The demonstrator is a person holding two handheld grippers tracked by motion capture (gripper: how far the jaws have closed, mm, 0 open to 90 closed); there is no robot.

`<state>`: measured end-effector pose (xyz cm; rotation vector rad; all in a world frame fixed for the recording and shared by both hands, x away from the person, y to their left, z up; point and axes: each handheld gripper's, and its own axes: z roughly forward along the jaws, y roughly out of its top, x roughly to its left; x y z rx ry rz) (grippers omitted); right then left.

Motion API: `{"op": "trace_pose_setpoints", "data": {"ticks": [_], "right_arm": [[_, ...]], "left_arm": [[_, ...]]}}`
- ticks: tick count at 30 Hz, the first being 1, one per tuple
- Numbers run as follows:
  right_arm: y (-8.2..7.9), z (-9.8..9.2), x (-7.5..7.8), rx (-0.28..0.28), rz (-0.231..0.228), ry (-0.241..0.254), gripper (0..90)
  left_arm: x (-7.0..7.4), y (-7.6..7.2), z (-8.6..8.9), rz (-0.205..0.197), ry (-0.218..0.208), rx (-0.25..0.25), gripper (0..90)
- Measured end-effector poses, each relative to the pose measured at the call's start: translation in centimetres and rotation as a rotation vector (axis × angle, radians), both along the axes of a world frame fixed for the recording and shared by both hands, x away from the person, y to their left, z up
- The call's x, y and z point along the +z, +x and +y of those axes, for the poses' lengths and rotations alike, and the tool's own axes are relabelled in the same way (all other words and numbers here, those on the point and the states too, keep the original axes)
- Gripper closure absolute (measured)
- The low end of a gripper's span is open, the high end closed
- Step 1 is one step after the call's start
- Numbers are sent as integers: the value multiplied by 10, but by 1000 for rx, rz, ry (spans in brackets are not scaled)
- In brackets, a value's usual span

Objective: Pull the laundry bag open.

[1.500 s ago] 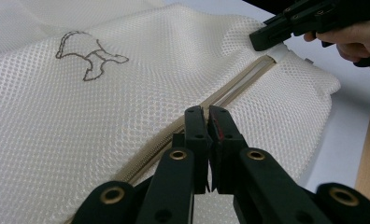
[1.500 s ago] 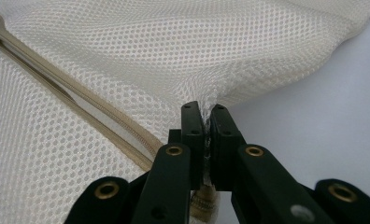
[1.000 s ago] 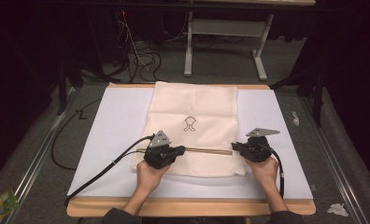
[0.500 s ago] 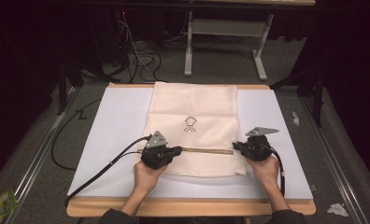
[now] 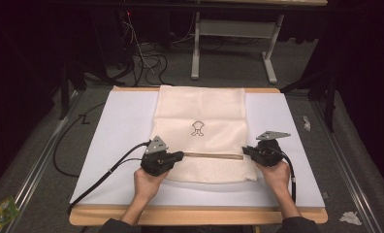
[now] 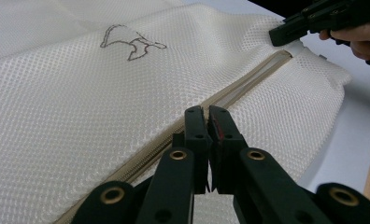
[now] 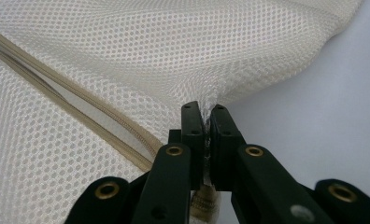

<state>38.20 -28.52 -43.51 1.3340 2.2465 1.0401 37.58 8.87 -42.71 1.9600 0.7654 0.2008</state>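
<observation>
While both grippers are clamped, the scene reads as follows, all places given relative to the mesh bag (image 5: pixel 202 131).

Mesh bag: cream, flat on the white mat (image 5: pixel 117 145); far edge at the mat's far side, near edge toward the person.
Zipper (image 5: pixel 212 156): runs across the bag near its near edge, between the two grippers.
Left gripper (image 6: pixel 206 122): at the zipper's left end; jaws clenched. What they pinch is hard to make out; a red pad shows between the tips.
Right gripper (image 7: pixel 205 116): at the bag's right edge, by the zipper's right end; jaws clenched on a fold of mesh.
Emblem (image 5: pixel 197 128): dark outline at bag centre; shape too small to identify.
Hands: forearms cut off by the bottom edge of the high view.
</observation>
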Motion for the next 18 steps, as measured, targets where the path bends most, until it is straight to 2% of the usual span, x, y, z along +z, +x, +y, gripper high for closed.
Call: {"op": "trace_pose_setpoints", "data": {"ticks": [7, 18], "right_arm": [[0, -1, 1, 1, 6, -4, 875], [0, -2, 1, -4, 8, -7, 875]], "left_arm": [[-1, 0, 6, 9, -2, 14, 873], [2, -2, 15, -3, -9, 25, 873]]}}
